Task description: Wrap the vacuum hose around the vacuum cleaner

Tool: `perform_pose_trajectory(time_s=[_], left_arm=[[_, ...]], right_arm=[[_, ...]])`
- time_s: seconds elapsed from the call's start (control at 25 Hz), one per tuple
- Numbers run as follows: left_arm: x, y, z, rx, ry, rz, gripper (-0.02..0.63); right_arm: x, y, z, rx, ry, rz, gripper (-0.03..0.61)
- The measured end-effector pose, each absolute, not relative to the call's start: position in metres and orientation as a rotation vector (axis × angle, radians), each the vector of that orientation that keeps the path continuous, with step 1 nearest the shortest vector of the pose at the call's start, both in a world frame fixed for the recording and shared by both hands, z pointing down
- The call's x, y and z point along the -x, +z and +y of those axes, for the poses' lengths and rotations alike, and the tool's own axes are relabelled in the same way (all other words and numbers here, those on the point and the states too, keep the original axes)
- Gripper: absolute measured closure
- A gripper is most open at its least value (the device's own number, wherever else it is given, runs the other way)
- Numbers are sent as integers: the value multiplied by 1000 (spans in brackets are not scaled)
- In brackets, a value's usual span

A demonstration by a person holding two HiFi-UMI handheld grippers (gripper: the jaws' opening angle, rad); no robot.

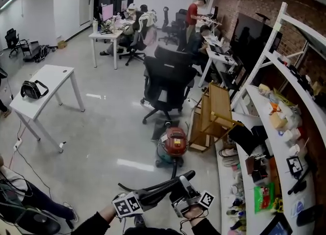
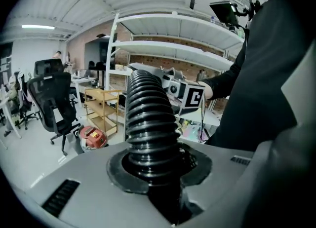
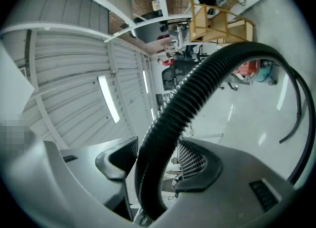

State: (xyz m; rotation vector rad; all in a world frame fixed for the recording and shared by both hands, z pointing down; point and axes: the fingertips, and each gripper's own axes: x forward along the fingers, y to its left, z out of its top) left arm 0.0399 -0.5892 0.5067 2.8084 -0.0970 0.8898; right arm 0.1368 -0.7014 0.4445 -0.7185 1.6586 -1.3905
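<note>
hose (image 1: pixel 165 185): left gripper (image 2: pixel 157 170) clenched on it, right gripper (image 3: pixel 150 170) slack — jaws apart round it | vacuum (image 1: pixel 172 145): on floor (image 1: pixel 109 127) at 12 o'clock, well apart, unwrapped | risk: hose slips from right gripper and sags — or a tug topples vacuum

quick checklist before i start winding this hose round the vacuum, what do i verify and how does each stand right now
1. Grip of the left gripper on the hose: ok, fingers closed on its ribs.
2. Grip of the right gripper on the hose: not ok, fingers apart, hose loose between them.
3. The vacuum cleaner upright on the floor: ok.
4. Hose joined to the vacuum cleaner: cannot tell, the join is too small to see.
5. Room to circle it: probably not ok, office chair and wooden rack stand close.
</note>
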Motion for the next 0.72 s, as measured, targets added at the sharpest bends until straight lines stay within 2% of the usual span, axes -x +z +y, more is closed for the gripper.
perform_pose_trajectory(time_s=[0.16,0.24,0.32,0.4,0.52,0.6,0.72], left_arm=[[-27,499,-632,-2753,788,-158,499],[-24,494,-646,-2752,844,-128,499],[-22,491,-656,-2749,956,-75,488],[-21,491,-665,-2740,1072,-35,479],[-24,491,-680,-2716,1172,4,471],[-28,491,-686,-2695,1224,42,468],[-35,492,-690,-2669,1353,113,465]], right_arm=[[-101,467,-690,755,-1456,1723,341],[-79,471,-679,835,-1415,1995,341],[-69,473,-674,1033,-1233,2376,341],[-72,470,-679,1332,-825,2778,341],[-80,452,-699,1684,41,3127,339],[-79,434,-718,1748,499,3170,332],[-70,422,-745,1657,935,3220,286]])
